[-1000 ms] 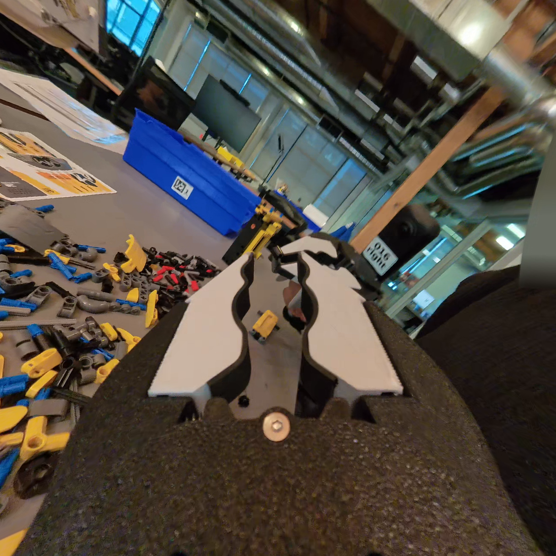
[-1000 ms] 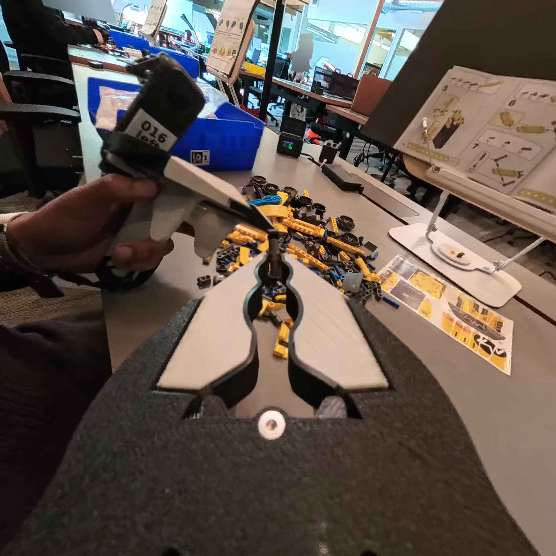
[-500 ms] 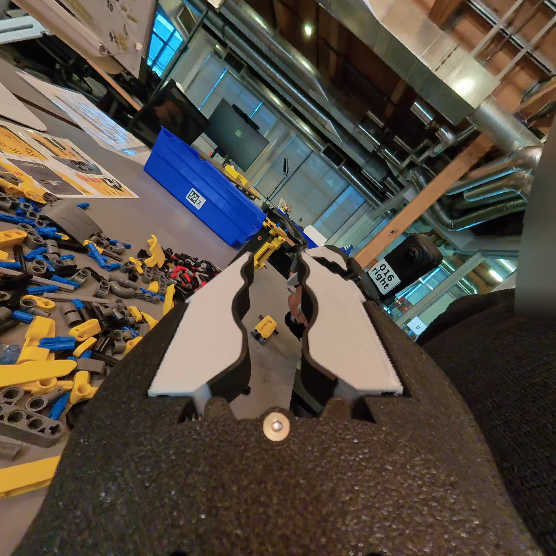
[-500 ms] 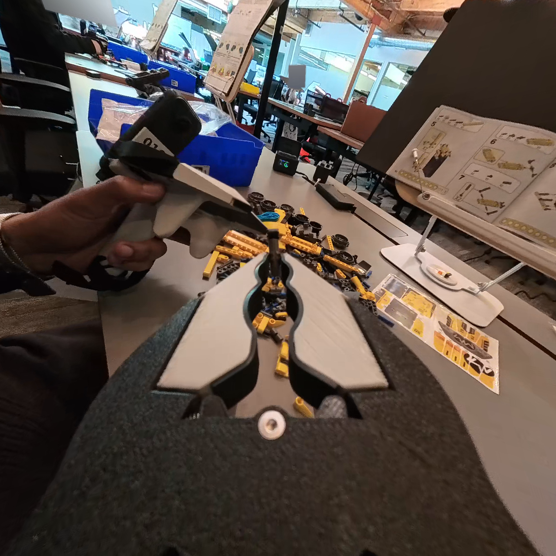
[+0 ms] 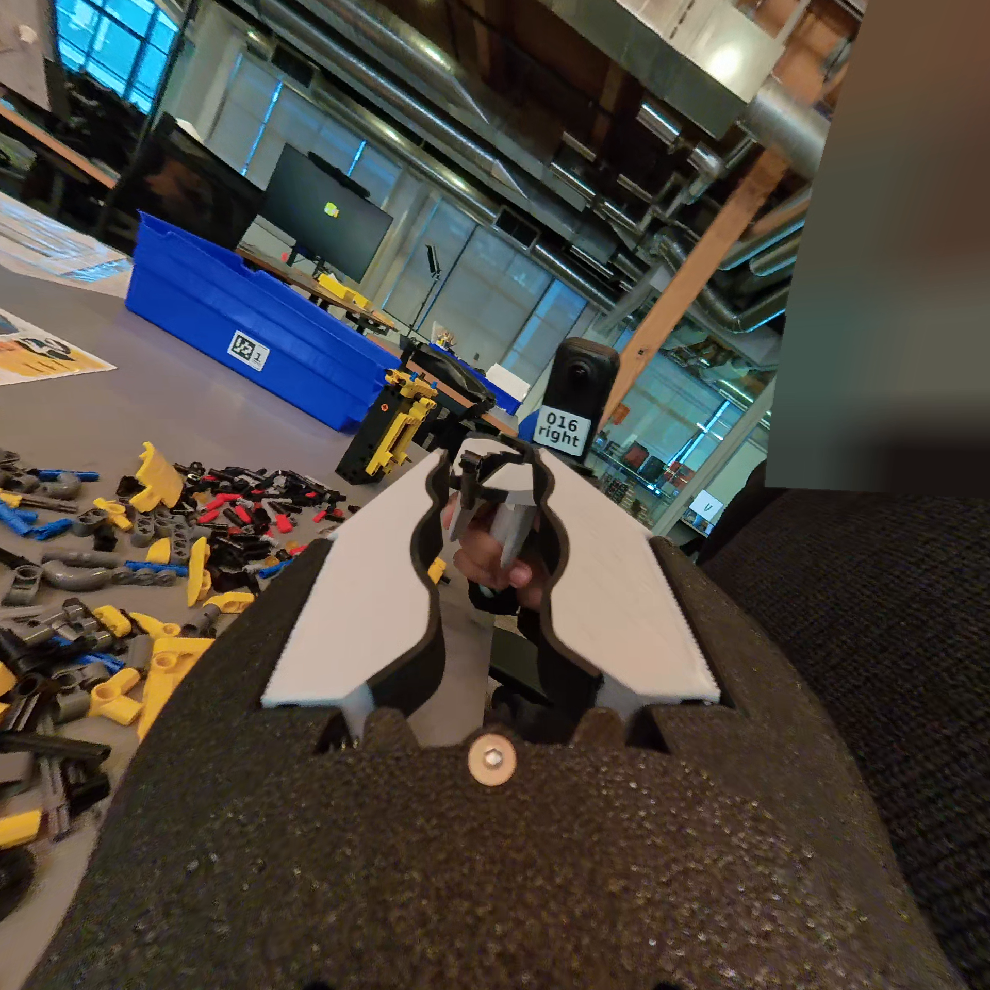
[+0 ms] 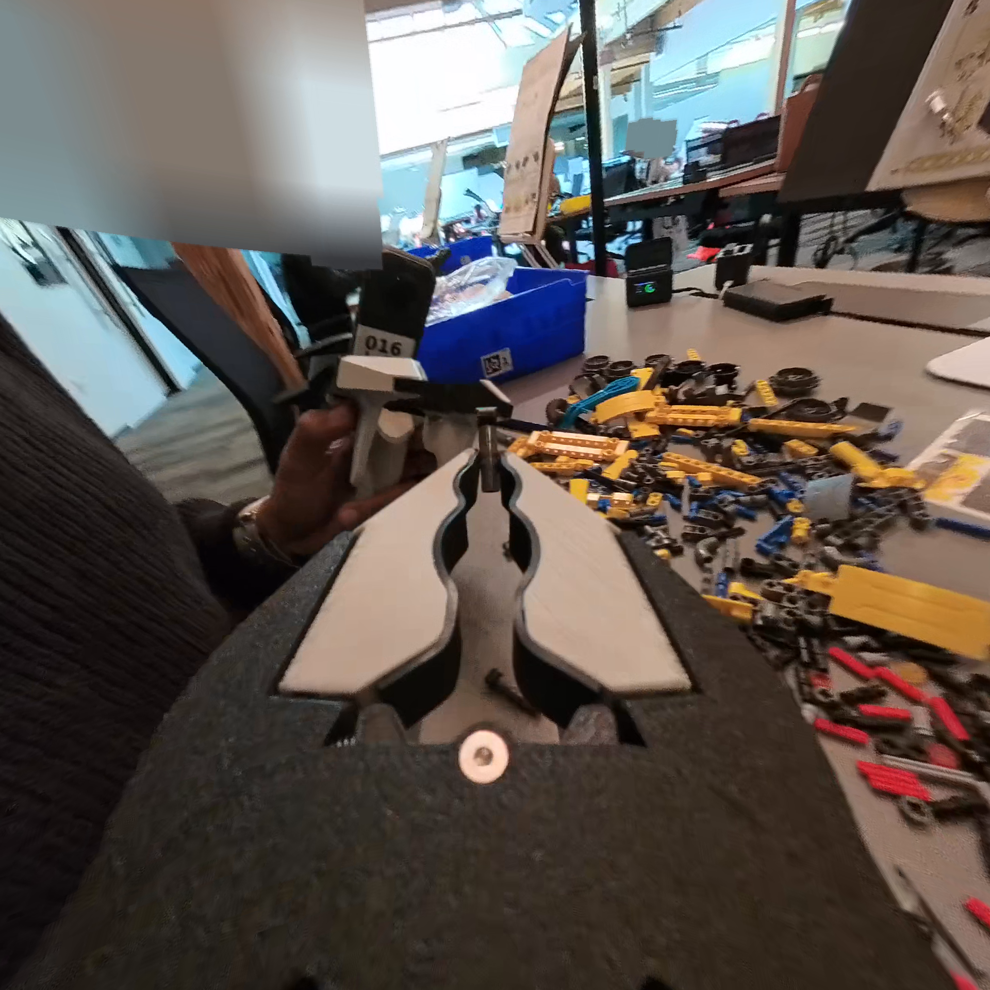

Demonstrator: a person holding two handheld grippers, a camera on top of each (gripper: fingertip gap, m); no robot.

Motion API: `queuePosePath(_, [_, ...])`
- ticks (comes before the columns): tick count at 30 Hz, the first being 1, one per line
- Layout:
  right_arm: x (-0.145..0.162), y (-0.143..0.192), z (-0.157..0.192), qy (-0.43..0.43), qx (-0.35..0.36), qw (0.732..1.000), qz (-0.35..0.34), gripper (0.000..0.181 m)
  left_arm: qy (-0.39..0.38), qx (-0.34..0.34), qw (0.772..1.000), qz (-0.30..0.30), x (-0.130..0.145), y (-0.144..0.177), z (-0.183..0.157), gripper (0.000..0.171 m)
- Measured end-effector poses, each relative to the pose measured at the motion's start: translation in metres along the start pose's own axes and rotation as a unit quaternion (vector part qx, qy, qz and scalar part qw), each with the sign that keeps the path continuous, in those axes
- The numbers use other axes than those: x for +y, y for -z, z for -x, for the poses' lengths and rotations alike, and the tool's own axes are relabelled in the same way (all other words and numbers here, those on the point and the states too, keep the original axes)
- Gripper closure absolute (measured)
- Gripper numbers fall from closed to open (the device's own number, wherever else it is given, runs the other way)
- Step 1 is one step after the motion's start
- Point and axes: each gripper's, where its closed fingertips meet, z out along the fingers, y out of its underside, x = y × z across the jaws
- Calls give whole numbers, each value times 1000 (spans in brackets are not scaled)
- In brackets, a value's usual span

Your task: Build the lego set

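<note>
The left gripper (image 5: 488, 466) faces the right one; a gap shows between its white, wavy-edged fingers, and whether the tips pinch the small black piece (image 5: 471, 474) at their end cannot be told. To its left loose yellow, blue, grey and red plastic parts (image 5: 160, 541) lie on the grey table (image 5: 160, 412), partly blurred, before a blue bin (image 5: 257, 327). The right gripper (image 6: 488, 463) is clenched on a short dark grey pin (image 6: 488, 455), which stands upright, its long axis along the fingers, its top touching the left gripper's black tips.
</note>
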Motion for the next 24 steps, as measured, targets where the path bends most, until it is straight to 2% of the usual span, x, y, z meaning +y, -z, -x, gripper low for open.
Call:
queuePosePath(5, [5,0,7,-38,-39,998,14,174,4,2,1000,28,10,-7,-2,142])
queuePosePath(18, [8,3,10,-58,-53,997,10,175,0,-6,1000,29,13,-10,-3,154])
queuePosePath(22, [5,10,5,-42,-32,999,11,174,-2,-14,999,31,14,-10,0,154])
queuePosePath(24, [-1,25,-8,-26,4,1000,12,175,0,-11,1000,29,13,-9,-2,154])
